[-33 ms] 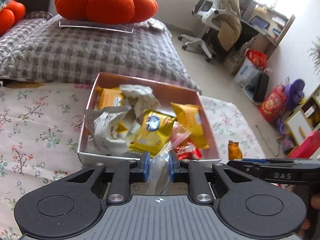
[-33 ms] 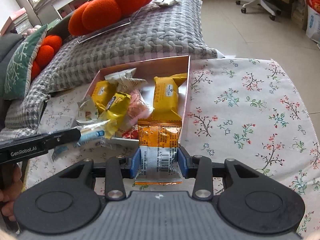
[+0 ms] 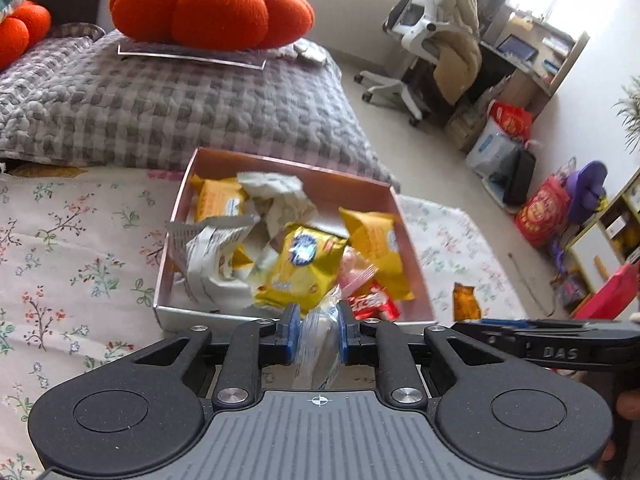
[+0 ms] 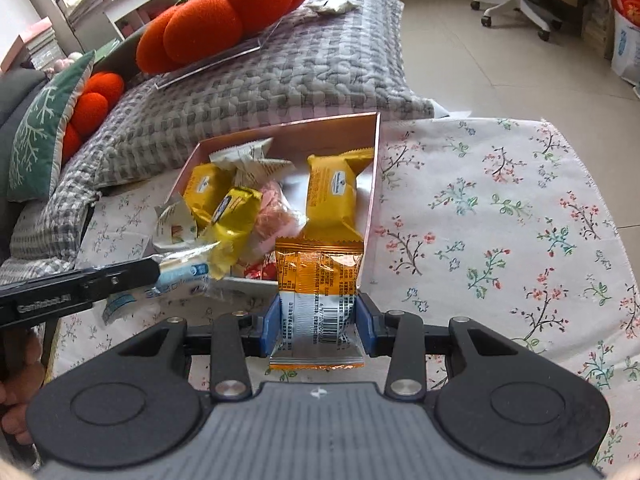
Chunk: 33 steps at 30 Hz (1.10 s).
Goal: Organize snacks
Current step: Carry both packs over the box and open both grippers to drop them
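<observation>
A pink open box [image 3: 280,162] [image 4: 280,136] on the floral cloth holds several snack packets, yellow, white, pink and red. My left gripper [image 3: 318,334] is shut on a clear plastic packet [image 3: 316,340] just in front of the box's near wall; that packet also shows in the right wrist view [image 4: 180,276]. My right gripper [image 4: 318,324] is shut on an orange and silver packet [image 4: 320,276], held at the box's near right corner. The orange packet also shows in the left wrist view [image 3: 464,302].
A grey checked cushion [image 3: 160,96] with an orange pumpkin pillow [image 3: 208,8] lies behind the box. The floral cloth [image 4: 500,208] spreads right of the box. An office chair [image 3: 420,40], bags [image 3: 540,212] and a desk stand across the floor.
</observation>
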### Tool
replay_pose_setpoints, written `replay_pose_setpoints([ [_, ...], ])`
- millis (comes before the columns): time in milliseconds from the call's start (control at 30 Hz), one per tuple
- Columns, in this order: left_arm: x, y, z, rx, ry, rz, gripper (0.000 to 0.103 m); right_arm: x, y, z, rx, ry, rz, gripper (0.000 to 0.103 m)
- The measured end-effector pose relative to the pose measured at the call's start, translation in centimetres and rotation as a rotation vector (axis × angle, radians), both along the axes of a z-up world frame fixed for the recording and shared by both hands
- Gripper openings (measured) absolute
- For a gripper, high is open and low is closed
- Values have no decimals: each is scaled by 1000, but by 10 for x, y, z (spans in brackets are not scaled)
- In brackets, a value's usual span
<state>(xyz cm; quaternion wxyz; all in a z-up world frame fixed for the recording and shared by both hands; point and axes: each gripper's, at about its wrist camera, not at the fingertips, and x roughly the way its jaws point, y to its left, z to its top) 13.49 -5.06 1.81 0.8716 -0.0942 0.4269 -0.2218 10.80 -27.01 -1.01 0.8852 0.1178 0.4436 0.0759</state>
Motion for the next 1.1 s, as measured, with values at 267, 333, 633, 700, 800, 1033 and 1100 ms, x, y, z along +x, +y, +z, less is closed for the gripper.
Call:
replay_pose_setpoints([
  [267, -4, 9, 21, -55, -52, 37, 16, -4, -3, 4, 23, -11, -21, 36],
  [333, -2, 13, 26, -70, -76, 60, 16, -4, -5, 6, 33, -21, -31, 36],
  [633, 18, 19, 26, -65, -180, 147, 16, 9, -7, 10, 106, -54, -80, 36],
  [700, 24, 17, 20, -49, -206, 156, 16, 14, -6, 9, 116, -62, -91, 36],
  [800, 34, 16, 11, -65, -219, 167, 16, 22, -7, 5, 137, -59, -105, 36],
  [1033, 49, -1, -14, 5, -248, 179, 17, 42, -7, 2, 226, -66, -111, 36],
  [1100, 51, -9, -24, 39, -234, 163, 17, 51, -5, 1, 249, -73, -108, 36],
])
